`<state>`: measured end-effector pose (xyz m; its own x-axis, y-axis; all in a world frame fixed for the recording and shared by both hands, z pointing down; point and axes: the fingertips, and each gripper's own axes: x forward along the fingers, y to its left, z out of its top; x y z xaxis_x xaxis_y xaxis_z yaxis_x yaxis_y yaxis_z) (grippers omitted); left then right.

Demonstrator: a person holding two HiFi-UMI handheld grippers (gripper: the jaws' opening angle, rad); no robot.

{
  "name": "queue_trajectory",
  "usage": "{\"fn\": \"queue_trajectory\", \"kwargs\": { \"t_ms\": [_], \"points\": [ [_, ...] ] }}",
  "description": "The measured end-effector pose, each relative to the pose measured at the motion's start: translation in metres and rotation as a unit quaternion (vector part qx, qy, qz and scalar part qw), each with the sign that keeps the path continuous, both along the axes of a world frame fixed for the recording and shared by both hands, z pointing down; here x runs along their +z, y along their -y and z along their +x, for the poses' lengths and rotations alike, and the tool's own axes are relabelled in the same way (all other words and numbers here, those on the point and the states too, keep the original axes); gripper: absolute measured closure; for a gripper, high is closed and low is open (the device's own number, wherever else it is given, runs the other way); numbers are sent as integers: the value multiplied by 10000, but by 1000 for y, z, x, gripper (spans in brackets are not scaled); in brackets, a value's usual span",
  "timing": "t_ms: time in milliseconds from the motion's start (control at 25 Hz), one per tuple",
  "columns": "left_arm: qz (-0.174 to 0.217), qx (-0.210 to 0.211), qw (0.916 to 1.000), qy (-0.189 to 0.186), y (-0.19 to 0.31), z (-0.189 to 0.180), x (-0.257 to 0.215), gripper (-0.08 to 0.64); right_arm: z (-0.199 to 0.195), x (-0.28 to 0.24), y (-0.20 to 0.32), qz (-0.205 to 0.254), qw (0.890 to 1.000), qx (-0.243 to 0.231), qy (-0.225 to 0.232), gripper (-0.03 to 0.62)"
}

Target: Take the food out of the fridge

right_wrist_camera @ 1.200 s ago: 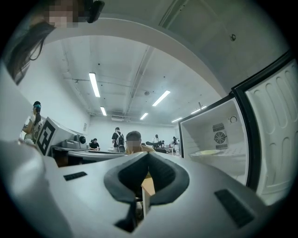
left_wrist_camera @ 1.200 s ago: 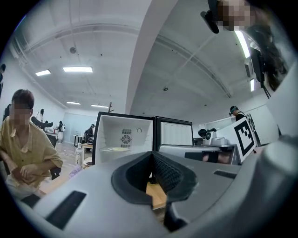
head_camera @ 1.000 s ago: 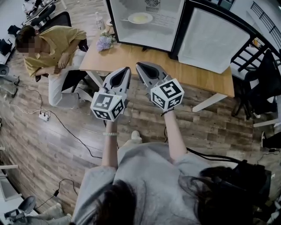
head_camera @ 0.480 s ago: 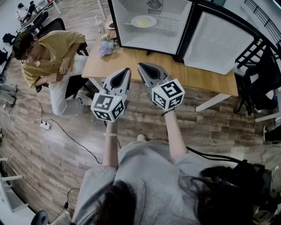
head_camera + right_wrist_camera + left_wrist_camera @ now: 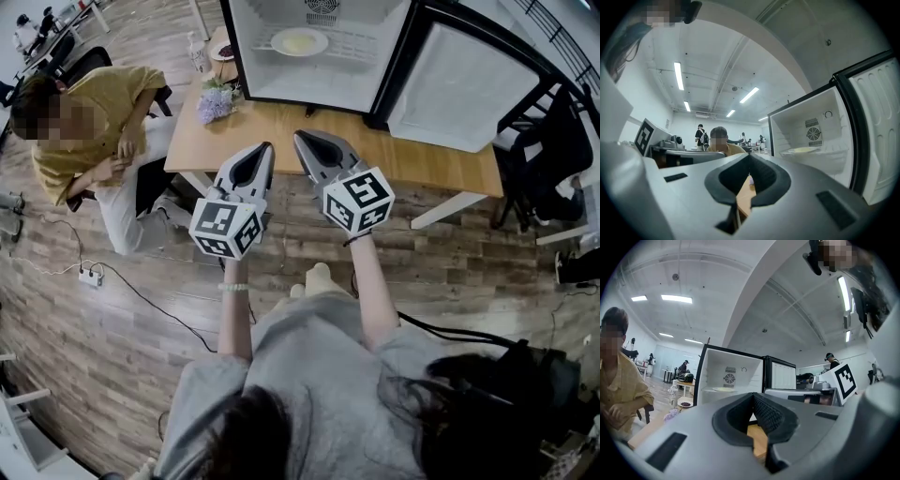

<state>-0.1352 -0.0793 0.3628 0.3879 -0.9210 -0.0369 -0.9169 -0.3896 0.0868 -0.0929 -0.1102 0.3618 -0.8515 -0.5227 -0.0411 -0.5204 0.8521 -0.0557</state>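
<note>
The open fridge (image 5: 314, 56) stands on the wooden table (image 5: 431, 159), its door (image 5: 459, 89) swung out to the right. On its shelf lies a white plate of pale yellow food (image 5: 299, 41), which also shows in the left gripper view as the plate (image 5: 723, 389) and in the right gripper view as the plate (image 5: 804, 150). My left gripper (image 5: 266, 148) and right gripper (image 5: 299, 139) are held side by side over the table's near edge, pointing level at the fridge and well short of it. Both are shut and hold nothing, as the left gripper (image 5: 752, 395) and right gripper (image 5: 749, 155) show close up.
A person in a yellow shirt (image 5: 89, 122) sits at the table's left end. A bunch of pale flowers (image 5: 214, 97) lies on the table's left corner, with a bottle (image 5: 197, 52) and a bowl (image 5: 222, 52) behind. A dark chair (image 5: 553, 141) stands at the right; cables and a power strip (image 5: 91, 275) lie on the floor.
Both grippers have been carried a little forward toward the table, still shut. A foot has stepped forward below them, and the seated person has slid leftward in the head view.
</note>
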Motion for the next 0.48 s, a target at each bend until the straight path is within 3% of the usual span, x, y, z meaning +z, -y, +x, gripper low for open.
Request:
{"fn": "queue_trajectory", "kwargs": {
  "t_ms": [480],
  "points": [
    [-13, -51, 10000, -55, 56, -7, -2, 552, -10, 1, 59, -91, 9999, -61, -46, 583]
  ]
}}
